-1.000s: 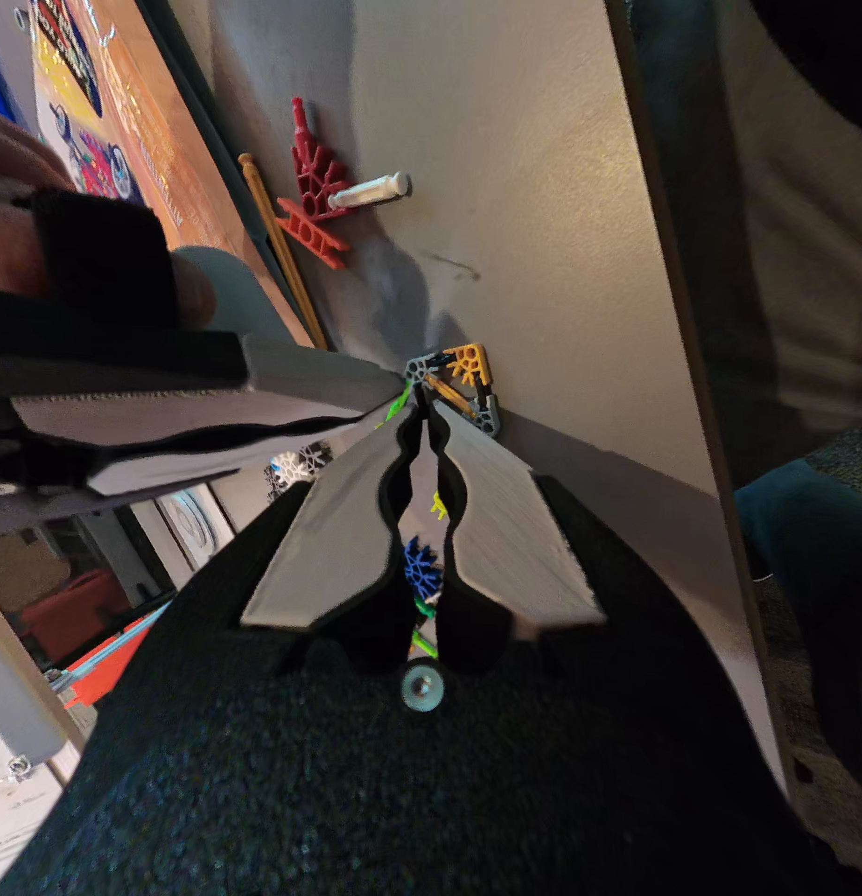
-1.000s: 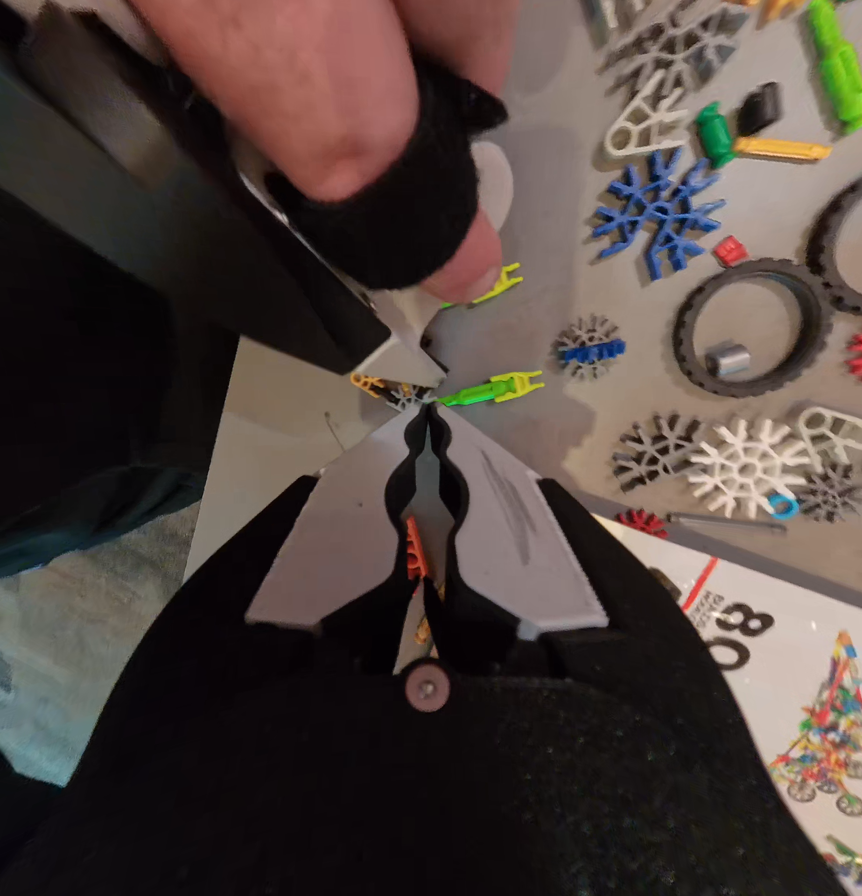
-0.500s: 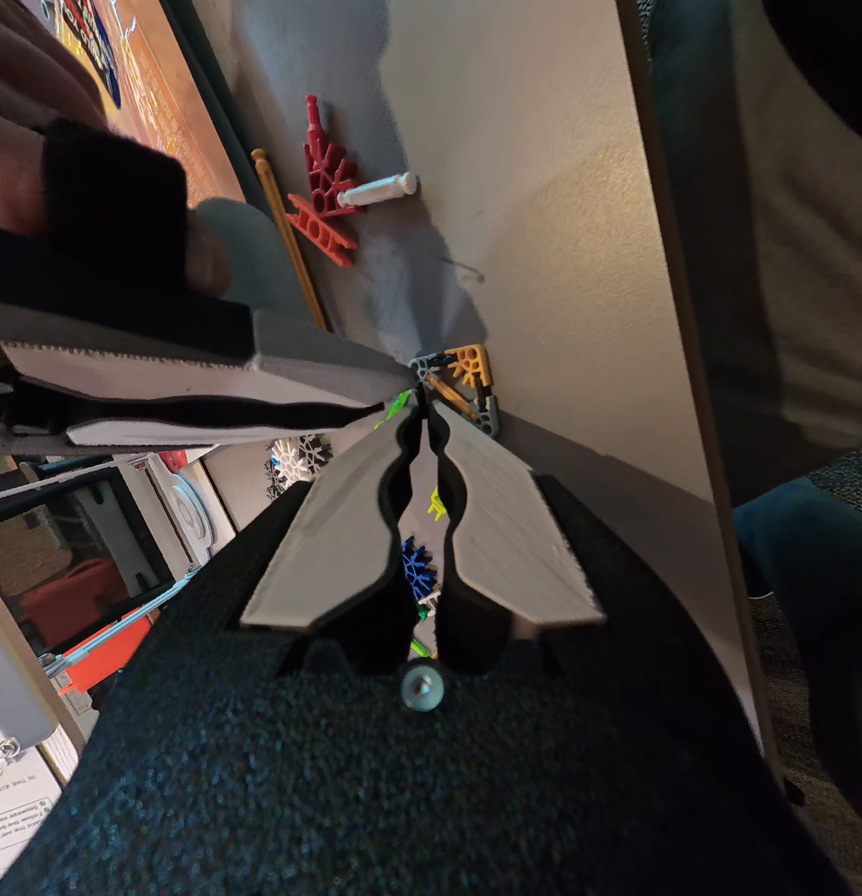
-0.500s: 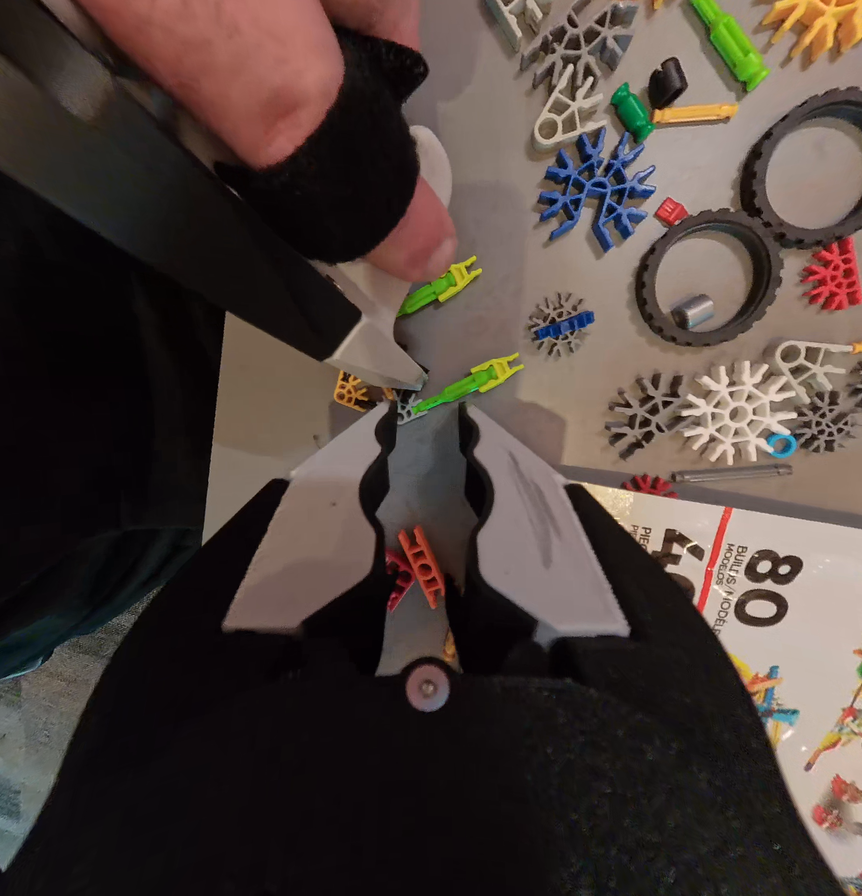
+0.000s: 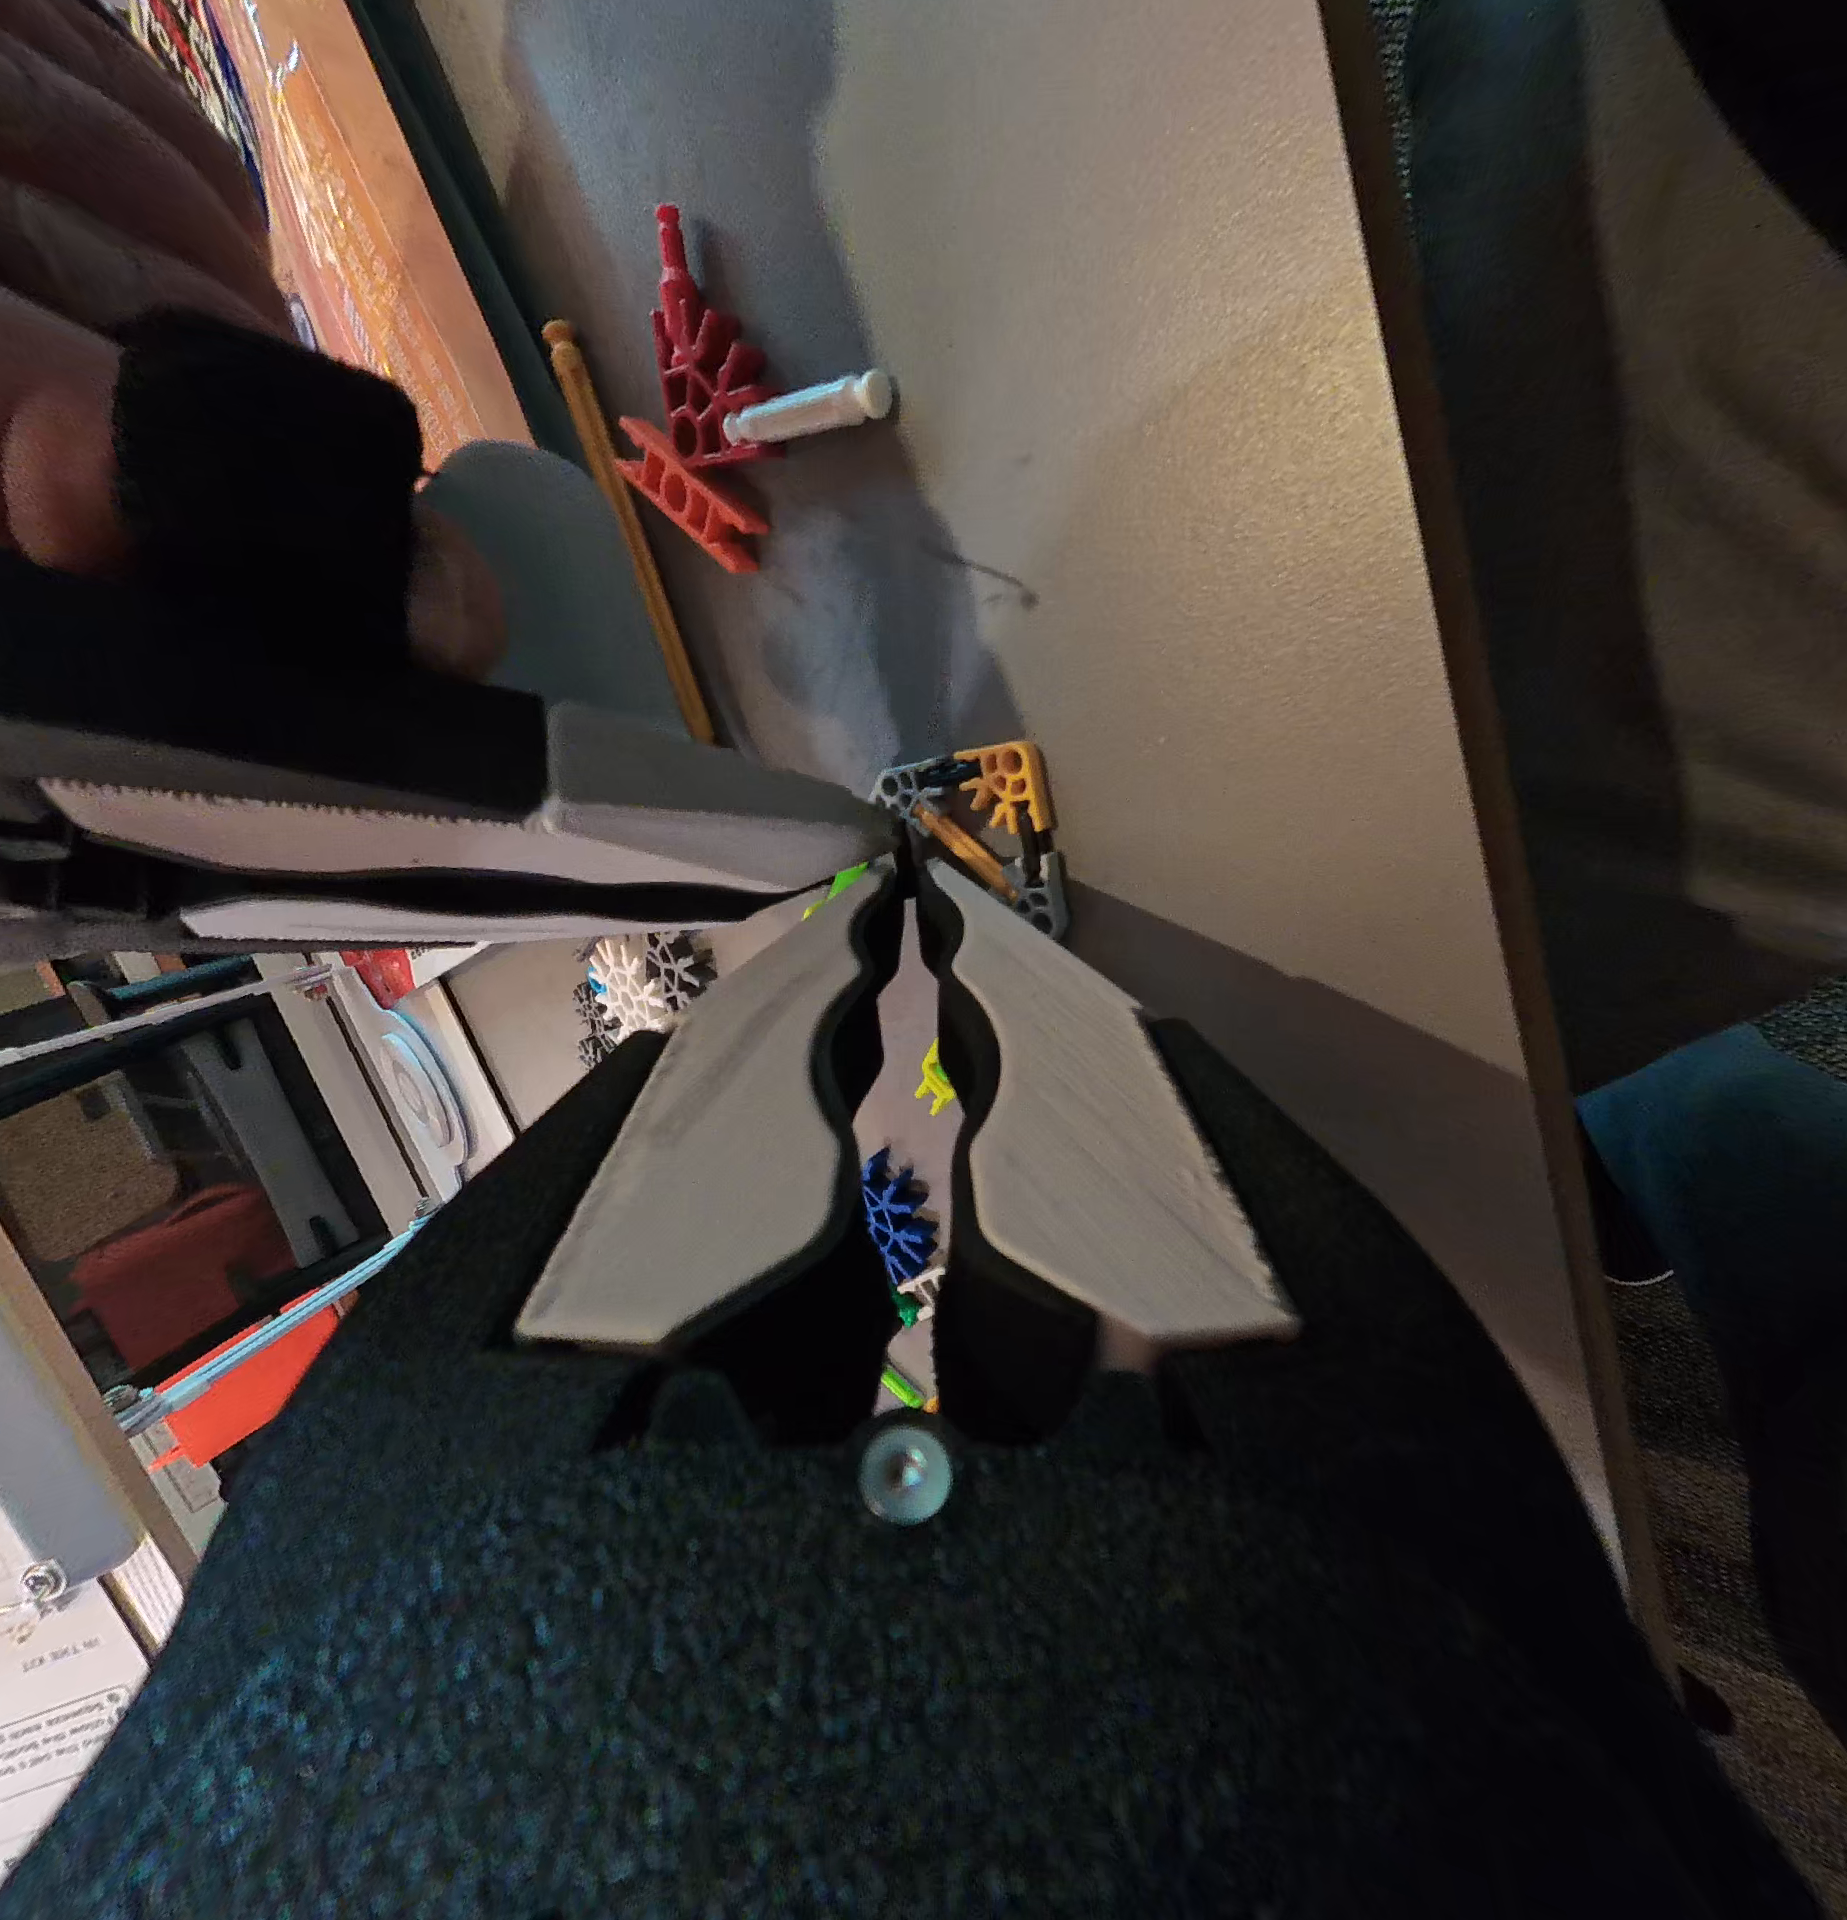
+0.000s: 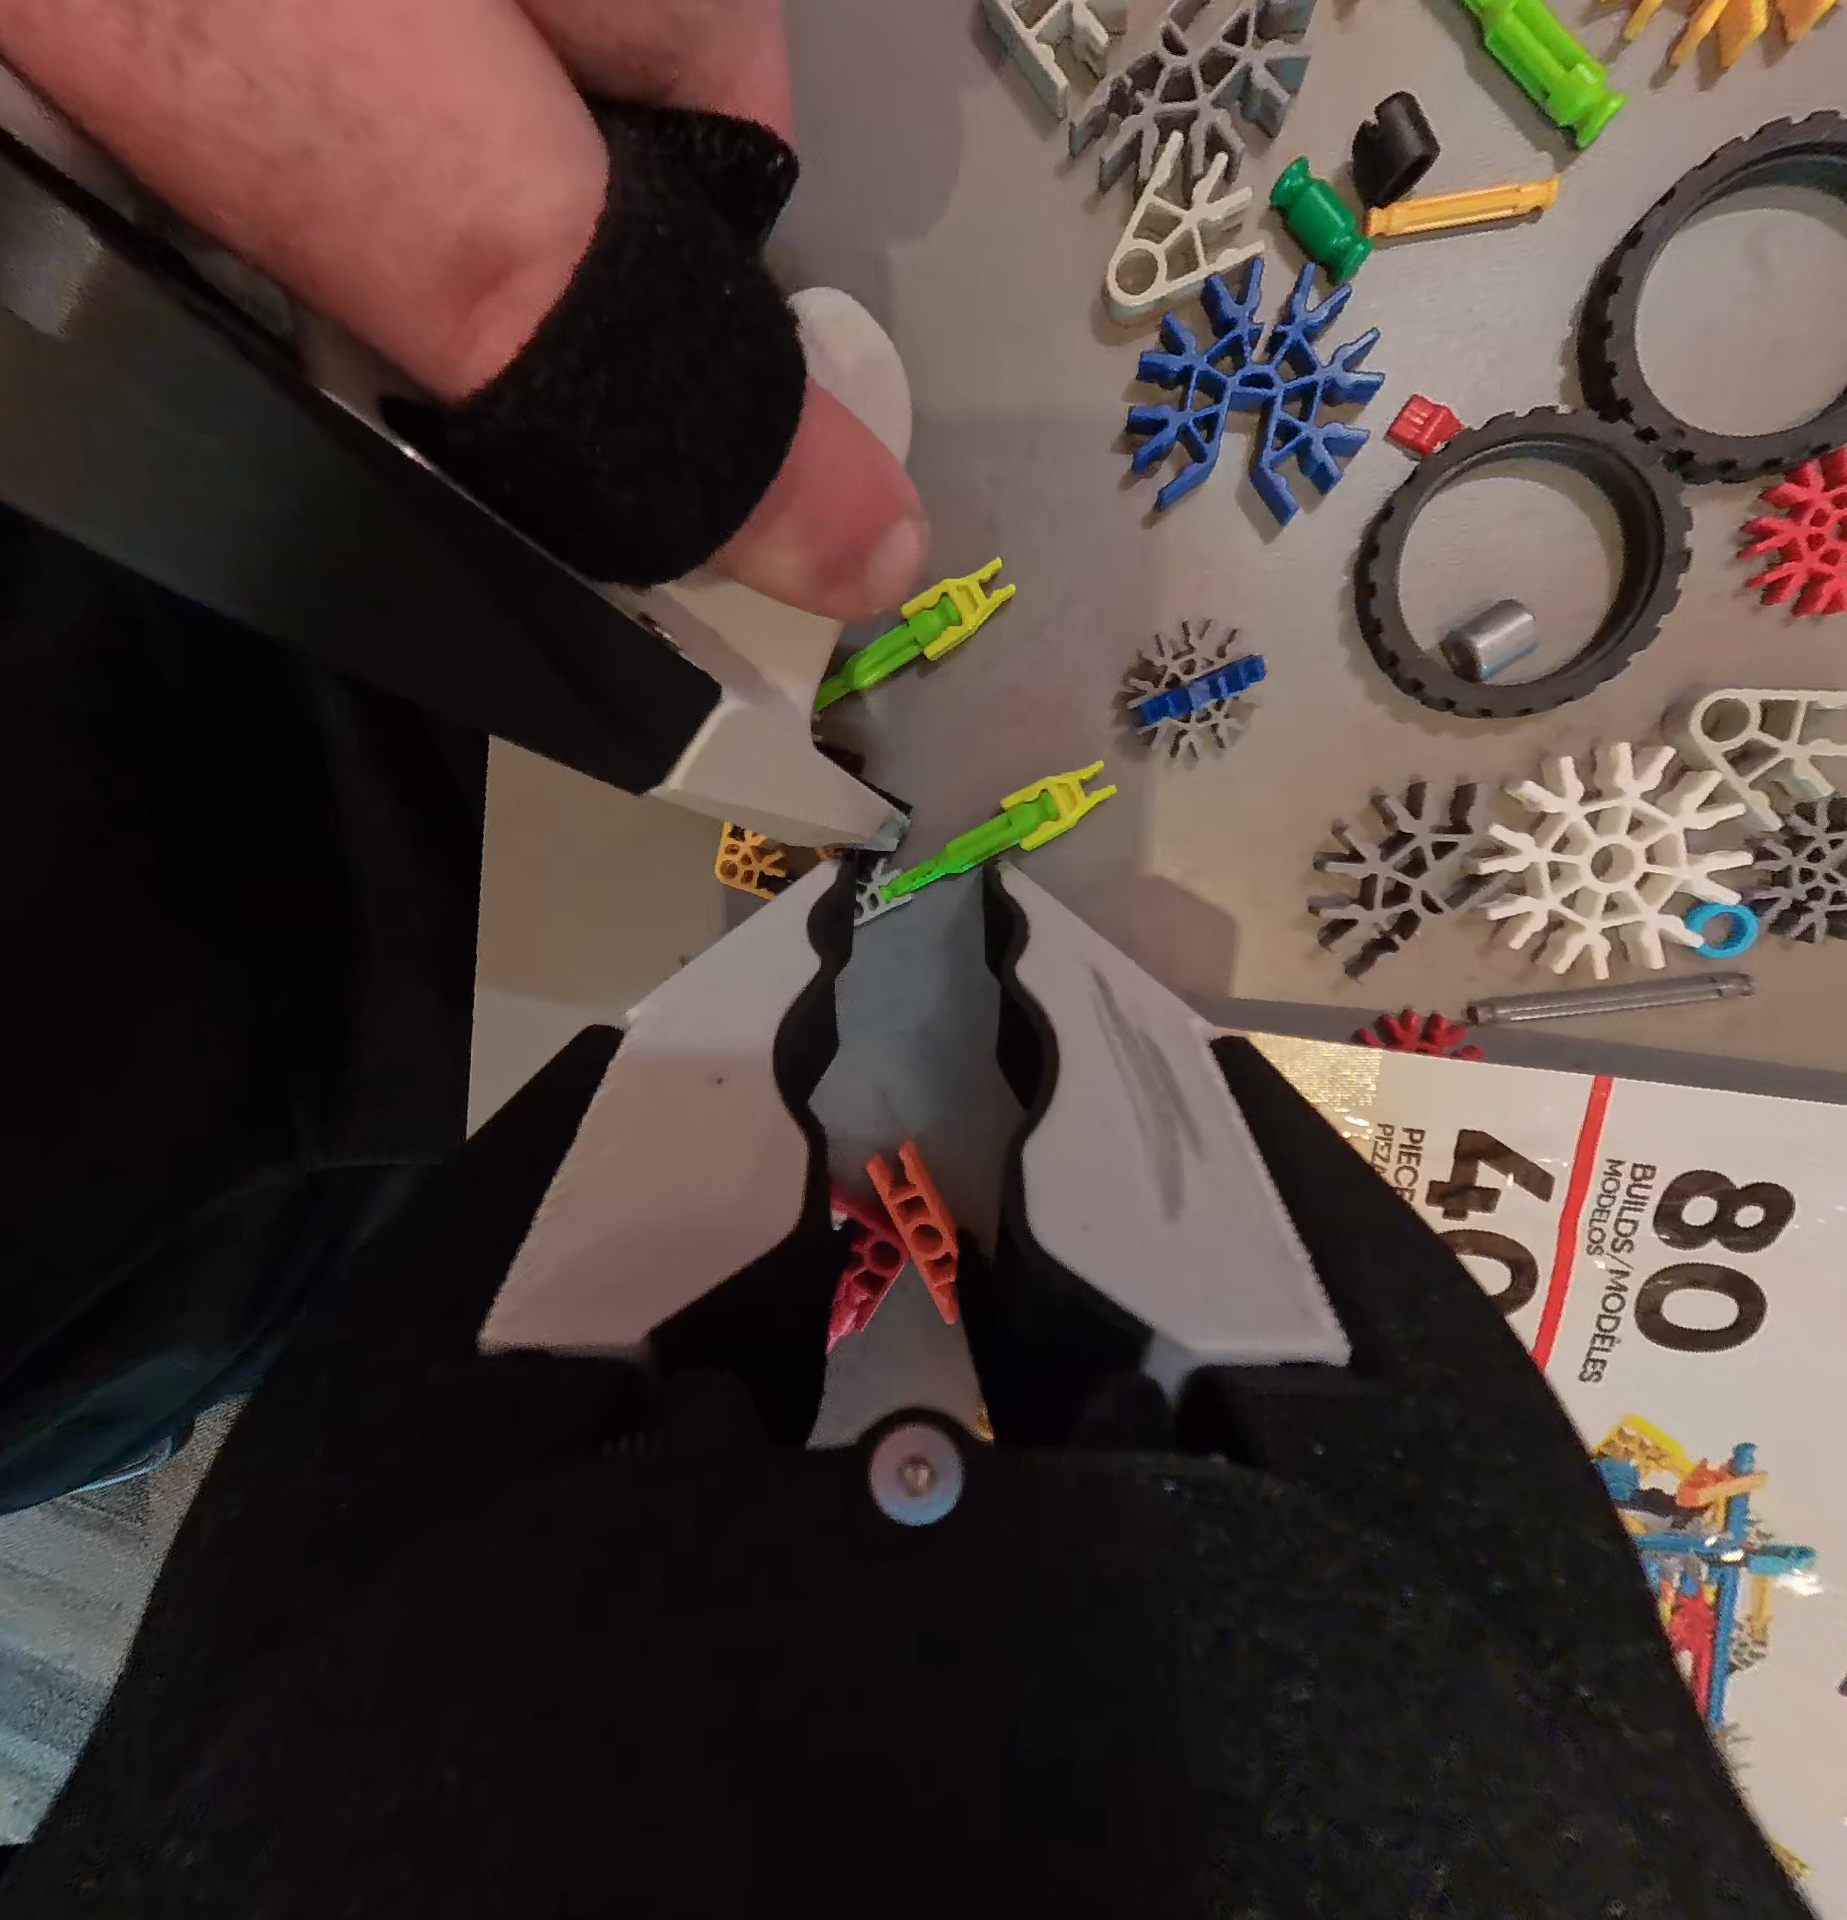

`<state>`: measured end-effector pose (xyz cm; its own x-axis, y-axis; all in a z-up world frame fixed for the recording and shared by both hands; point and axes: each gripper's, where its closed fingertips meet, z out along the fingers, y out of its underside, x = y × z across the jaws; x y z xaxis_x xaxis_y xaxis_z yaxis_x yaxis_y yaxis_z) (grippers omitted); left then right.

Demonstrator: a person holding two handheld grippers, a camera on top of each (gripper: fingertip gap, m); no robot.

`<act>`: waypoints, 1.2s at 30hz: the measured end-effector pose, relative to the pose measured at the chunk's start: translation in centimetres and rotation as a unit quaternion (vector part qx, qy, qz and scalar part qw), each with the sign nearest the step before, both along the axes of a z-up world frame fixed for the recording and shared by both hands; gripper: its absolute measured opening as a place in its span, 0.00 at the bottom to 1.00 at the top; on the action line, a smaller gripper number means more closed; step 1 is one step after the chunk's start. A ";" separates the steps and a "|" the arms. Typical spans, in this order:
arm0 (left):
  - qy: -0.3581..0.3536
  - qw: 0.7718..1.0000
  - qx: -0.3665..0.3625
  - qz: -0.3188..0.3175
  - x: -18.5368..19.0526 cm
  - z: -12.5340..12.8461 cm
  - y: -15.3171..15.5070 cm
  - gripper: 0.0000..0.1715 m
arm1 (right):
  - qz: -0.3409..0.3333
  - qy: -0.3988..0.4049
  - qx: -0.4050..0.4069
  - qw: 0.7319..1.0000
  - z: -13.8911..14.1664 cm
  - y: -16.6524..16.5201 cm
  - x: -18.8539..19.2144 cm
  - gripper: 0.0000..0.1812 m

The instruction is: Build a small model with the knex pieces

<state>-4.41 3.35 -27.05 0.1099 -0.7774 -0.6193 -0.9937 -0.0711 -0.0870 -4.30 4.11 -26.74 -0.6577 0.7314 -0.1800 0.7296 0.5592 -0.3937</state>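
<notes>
My left gripper [image 5: 906, 871] is shut on a small built piece [image 5: 986, 826] of grey and yellow connectors joined by a tan rod, held over the grey table [image 5: 1158, 468]. A green rod with a yellow clip [image 6: 1002, 831] sticks out of its grey connector [image 6: 877, 896]. My right gripper [image 6: 919, 883] is open, its tips on either side of the green rod's near end, not gripping it. In the right wrist view the left gripper [image 6: 883, 821] comes in from the upper left, held by a hand. In the left wrist view the right gripper's fingers [image 5: 690, 821] come in from the left.
Loose parts lie on the table: a second green rod [image 6: 919, 634], blue connector [image 6: 1251, 384], two black tyres [image 6: 1521, 561], white connector [image 6: 1615, 862], red and orange connectors [image 5: 701, 436], white rod [image 5: 810, 410]. A printed box [image 6: 1625, 1351] lies near. The table edge [image 5: 1470, 727] borders a person's leg. The tips of both grippers are at nearly the same place.
My right gripper was shut on the green rod at the connector a second ago; it has opened, let go and drawn back slightly. My left gripper still holds the built piece.
</notes>
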 end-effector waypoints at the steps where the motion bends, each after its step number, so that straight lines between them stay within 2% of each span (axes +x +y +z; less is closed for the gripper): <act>1: 0.001 1.000 0.001 0.000 0.0 0.0 0.0 0.00 | -0.001 0.000 0.000 1.000 0.0 0.0 0.0 0.12; 12: 0.002 1.000 0.004 0.002 0.0 0.0 0.1 0.00 | 0.013 -0.002 0.035 0.999 -0.2 0.1 -0.1 0.10; 21: -0.002 1.000 0.003 0.004 0.0 0.0 0.3 0.00 | 0.025 -0.019 -0.038 0.999 0.0 0.3 -0.2 0.07; 27: 0.000 1.000 0.000 0.005 0.0 0.0 0.3 0.00 | 0.031 -0.017 -0.029 0.999 -0.1 0.3 -0.1 0.08; 29: 0.001 1.000 0.001 0.006 0.0 0.0 0.3 0.00 | 0.043 -0.014 -0.022 0.999 0.0 0.1 0.2 0.12; 36: 0.003 1.000 0.003 0.007 0.0 0.0 0.3 0.00 | 0.033 -0.013 -0.023 0.999 -0.1 0.3 0.0 0.09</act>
<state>-4.38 3.67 -27.06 0.1174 -0.7726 -0.6239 -0.9930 -0.0851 -0.0815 -4.31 4.38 -26.81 -0.6992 0.6772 -0.2292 0.7016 0.5883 -0.4020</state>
